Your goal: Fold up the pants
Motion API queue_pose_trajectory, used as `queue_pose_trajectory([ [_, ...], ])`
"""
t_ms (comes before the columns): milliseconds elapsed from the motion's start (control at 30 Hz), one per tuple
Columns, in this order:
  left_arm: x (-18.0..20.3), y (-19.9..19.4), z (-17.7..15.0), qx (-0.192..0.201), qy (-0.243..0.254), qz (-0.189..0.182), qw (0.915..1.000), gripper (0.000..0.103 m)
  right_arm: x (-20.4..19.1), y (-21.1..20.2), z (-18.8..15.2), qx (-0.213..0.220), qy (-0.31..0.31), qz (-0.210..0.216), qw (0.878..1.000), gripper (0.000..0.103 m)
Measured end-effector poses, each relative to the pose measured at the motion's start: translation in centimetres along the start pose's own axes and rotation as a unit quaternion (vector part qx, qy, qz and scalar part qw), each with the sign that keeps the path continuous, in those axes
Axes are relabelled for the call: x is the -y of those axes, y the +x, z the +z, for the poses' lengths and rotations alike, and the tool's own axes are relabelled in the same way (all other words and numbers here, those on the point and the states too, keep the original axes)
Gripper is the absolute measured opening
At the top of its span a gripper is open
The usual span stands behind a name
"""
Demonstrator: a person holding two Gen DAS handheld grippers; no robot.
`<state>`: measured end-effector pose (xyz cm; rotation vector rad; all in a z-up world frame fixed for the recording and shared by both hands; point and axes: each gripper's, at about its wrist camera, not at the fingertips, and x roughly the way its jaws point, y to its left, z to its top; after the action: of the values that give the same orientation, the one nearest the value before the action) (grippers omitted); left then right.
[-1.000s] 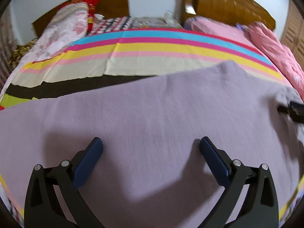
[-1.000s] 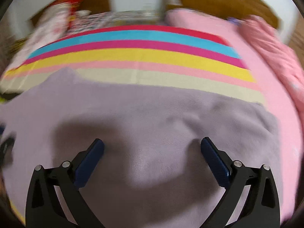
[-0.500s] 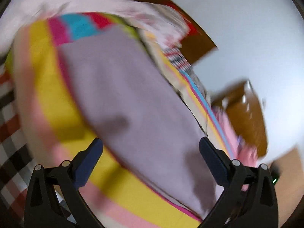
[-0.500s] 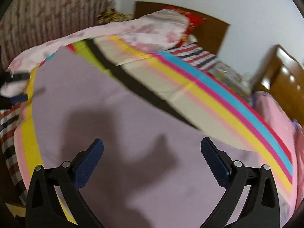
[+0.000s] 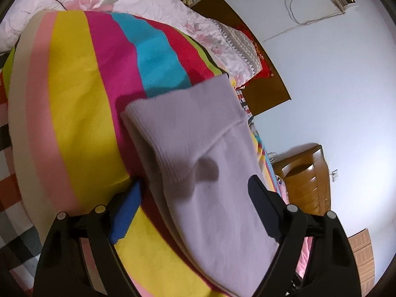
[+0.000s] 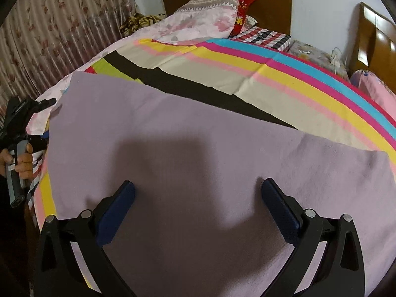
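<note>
The lilac knit pants (image 6: 198, 148) lie flat across the striped bedspread (image 6: 309, 84). In the left wrist view the ribbed end of the pants (image 5: 188, 133) lies on the bedspread (image 5: 81, 94), seen edge-on. My left gripper (image 5: 195, 195) is open and straddles the near edge of the pants, one finger under the edge and one above. It also shows at the far left of the right wrist view (image 6: 37, 113), held in a hand. My right gripper (image 6: 198, 198) is open and empty, hovering over the middle of the pants.
Floral pillows (image 6: 198, 22) and a red cushion (image 6: 245, 5) lie by the dark headboard (image 6: 272, 2). A curtain (image 6: 49, 24) hangs at the left. A second wooden headboard (image 6: 376, 39) and pink bedding (image 6: 376, 89) are at the right.
My left gripper swung out to the left end of the pants and now sits at the ribbed edge. My right gripper turned left and looks along the pants.
</note>
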<state>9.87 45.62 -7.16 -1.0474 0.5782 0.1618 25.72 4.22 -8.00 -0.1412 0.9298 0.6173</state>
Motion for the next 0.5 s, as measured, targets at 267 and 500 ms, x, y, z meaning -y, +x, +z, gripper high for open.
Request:
queue_pose_trajectory([
  [267,0.8,-1.0,0.0,0.018,0.058,0.044,0.9972,0.017,0.1,-0.6,0.1,0.005,0.0,-0.002,1.0,0.098],
  [500,8.5,-3.7,-1.4,0.081,0.181,0.069,0.9777,0.016,-5.1,-2.2,0.6,0.023,-0.092,0.058,0.994,0.098],
])
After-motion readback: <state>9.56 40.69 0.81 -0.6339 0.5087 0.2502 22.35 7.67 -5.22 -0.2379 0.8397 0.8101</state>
